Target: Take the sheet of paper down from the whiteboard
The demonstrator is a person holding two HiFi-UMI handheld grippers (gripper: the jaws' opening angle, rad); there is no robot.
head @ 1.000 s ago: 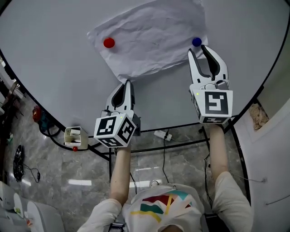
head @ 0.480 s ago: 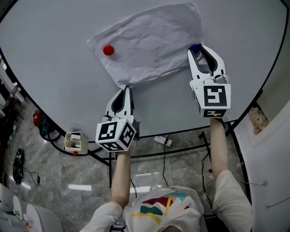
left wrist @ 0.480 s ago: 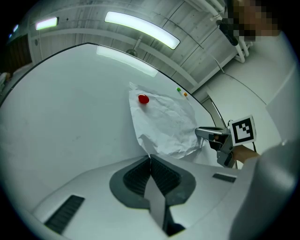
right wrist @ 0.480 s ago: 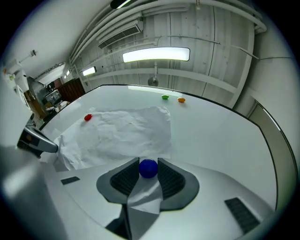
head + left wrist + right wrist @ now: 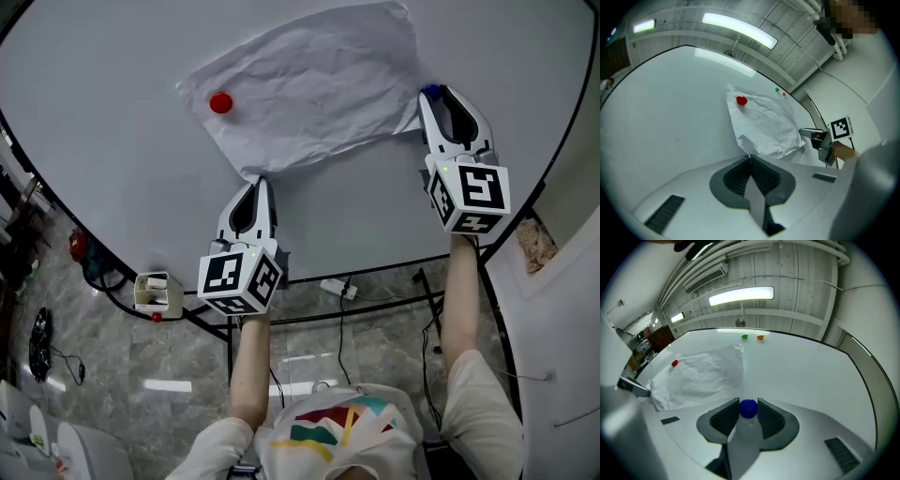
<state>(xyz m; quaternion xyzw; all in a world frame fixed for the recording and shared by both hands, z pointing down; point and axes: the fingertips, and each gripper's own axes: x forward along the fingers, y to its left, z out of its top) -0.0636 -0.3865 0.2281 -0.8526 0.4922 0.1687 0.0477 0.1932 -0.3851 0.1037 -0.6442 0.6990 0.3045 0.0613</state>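
Observation:
A crumpled white sheet of paper lies against the whiteboard, pinned at its left by a red magnet. My left gripper is shut on the sheet's lower corner; in the left gripper view the jaws meet right at the paper edge. My right gripper sits just right of the sheet's right corner, shut on a blue magnet. The right gripper view shows the blue magnet between the pads, with the paper off to the left.
A green magnet and an orange magnet sit near the board's top edge. Below the board's dark rim are a stand, a power strip, a small white box and cables on the marble floor.
My right gripper has moved right with the blue magnet, off the paper's right corner onto bare board. The left gripper has stayed on the lower corner.

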